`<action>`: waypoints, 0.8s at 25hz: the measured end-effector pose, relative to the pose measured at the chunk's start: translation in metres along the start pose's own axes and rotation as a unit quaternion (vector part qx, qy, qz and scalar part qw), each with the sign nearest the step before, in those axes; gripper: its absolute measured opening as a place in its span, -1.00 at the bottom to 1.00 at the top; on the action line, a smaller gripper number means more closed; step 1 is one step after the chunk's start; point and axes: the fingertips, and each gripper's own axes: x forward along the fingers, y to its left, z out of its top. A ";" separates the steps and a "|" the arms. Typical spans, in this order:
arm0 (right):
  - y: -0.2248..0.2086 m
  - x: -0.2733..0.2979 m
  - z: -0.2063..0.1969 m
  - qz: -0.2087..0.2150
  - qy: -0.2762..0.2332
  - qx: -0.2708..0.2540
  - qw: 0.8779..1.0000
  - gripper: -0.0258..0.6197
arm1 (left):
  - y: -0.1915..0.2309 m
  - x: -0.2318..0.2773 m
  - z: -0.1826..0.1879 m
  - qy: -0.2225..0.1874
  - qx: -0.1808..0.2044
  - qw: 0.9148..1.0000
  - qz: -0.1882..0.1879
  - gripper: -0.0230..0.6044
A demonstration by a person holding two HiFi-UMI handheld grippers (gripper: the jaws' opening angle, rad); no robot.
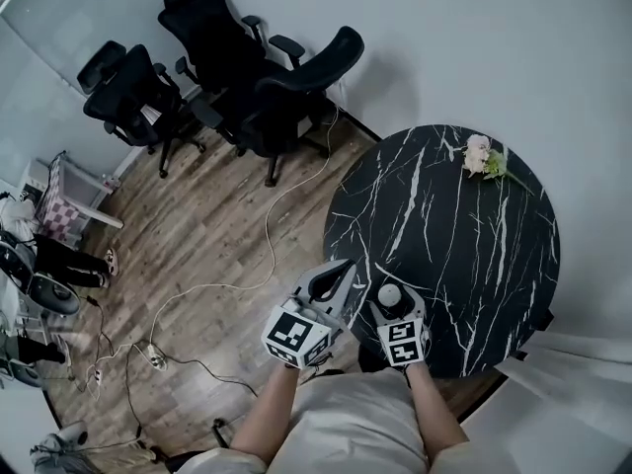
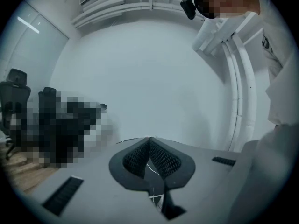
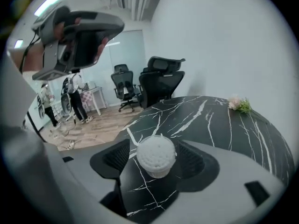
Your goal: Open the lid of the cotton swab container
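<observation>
A small round cotton swab container (image 1: 389, 293) (image 3: 156, 155), its top packed with white swab heads, stands near the front left edge of the black marble table (image 1: 464, 245) (image 3: 210, 120). Whether a clear lid sits on it I cannot tell. My right gripper (image 1: 389, 296) (image 3: 156, 161) is open around it, with a pad (image 3: 118, 157) a little off each side. My left gripper (image 1: 346, 265) (image 2: 149, 141) is shut and lifted off to the left of the container, pointing up at the wall. Nothing shows between its tips. It also hangs at the upper left of the right gripper view (image 3: 77, 34).
A small bunch of pale flowers (image 1: 484, 156) (image 3: 239, 104) lies at the table's far side. Black office chairs (image 1: 247, 77) (image 3: 159, 80) stand on the wooden floor beyond the table. Cables (image 1: 197, 294) trail across the floor to the left. People (image 3: 74, 97) stand far off by a white desk.
</observation>
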 end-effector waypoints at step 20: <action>-0.057 -0.069 0.125 0.028 -0.079 -0.075 0.994 0.01 | -0.025 0.069 0.029 -0.010 0.021 0.994 -0.109 -0.85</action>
